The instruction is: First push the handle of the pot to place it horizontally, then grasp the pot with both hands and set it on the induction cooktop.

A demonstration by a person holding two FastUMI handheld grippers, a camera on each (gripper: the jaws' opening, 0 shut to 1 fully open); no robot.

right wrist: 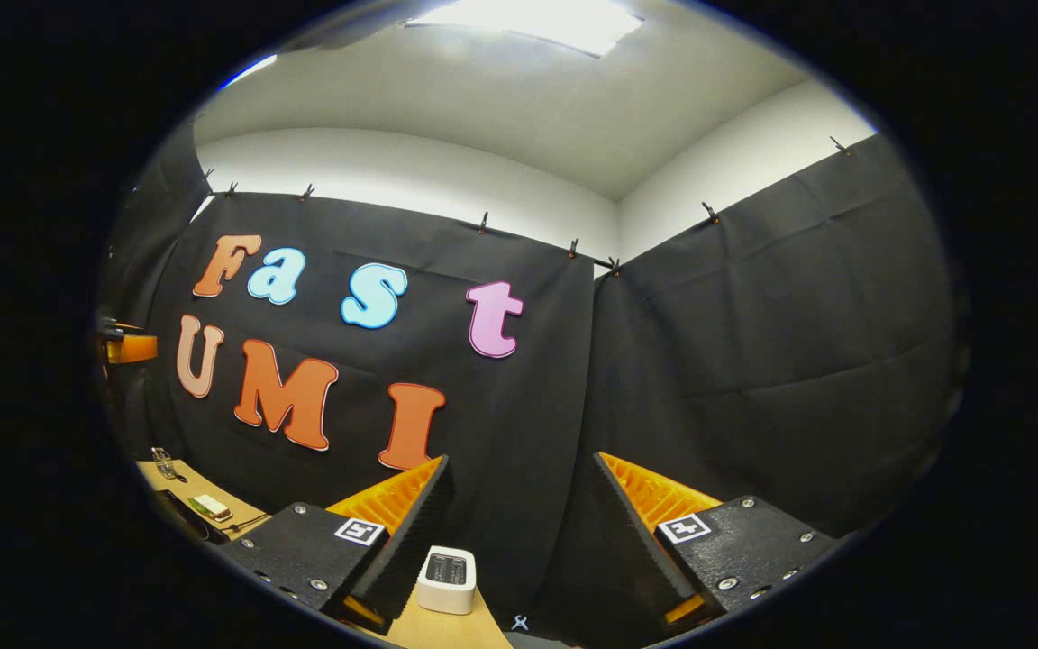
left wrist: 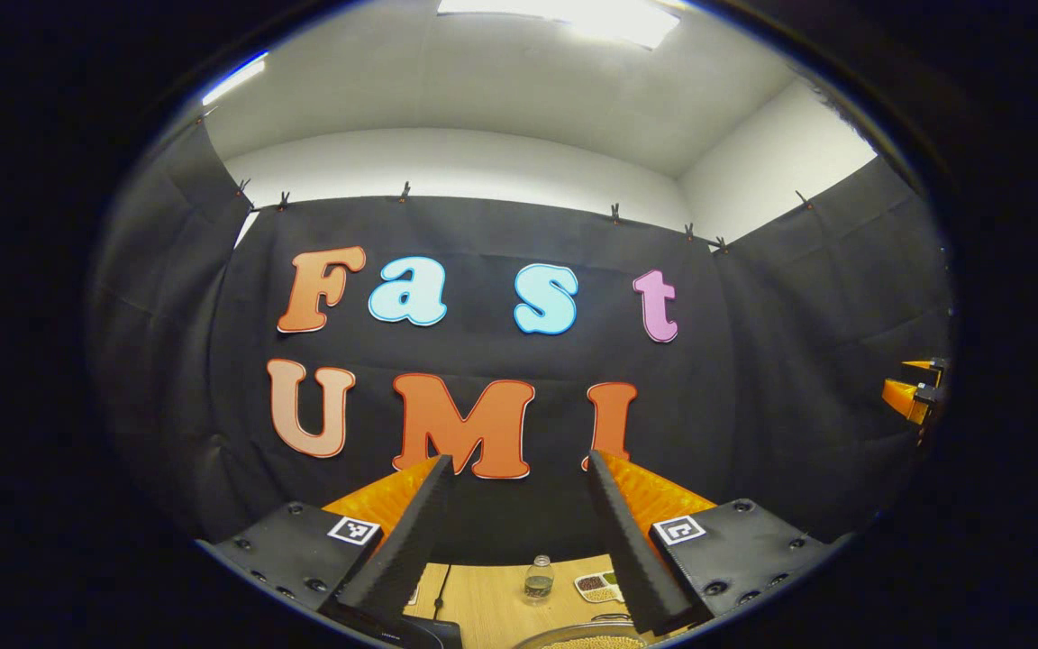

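A: Report the state of the left gripper [left wrist: 519, 464].
B: In the left gripper view its 2 fingers stand well apart with nothing between them. It is raised above the table [left wrist: 492, 599] and aimed at the black cloth wall [left wrist: 753, 379].

A: And the right gripper [right wrist: 523, 464]?
B: In the right gripper view its jaws are likewise spread and hold nothing. It also faces the cloth wall, near a corner of the booth.

A: Locate the pot [left wrist: 587, 638].
B: At the bottom edge of the left gripper view there is a round metal rim with pale grainy contents, below and between the fingers. It is probably the pot; the handle cannot be made out.

A: Any legible writing or labels?
B: Each finger base carries 1 square black-and-white marker tag [left wrist: 353, 530]. No brand text can be read on any object.

A: How do the 2 views differ?
B: The left gripper view shows a small clear bottle [left wrist: 538, 577] and a tray of sorted grains [left wrist: 598, 586] on the table. The right gripper view shows a small white box-shaped device [right wrist: 448, 580] on the table beside its left finger. Each view catches the other gripper at its edge.
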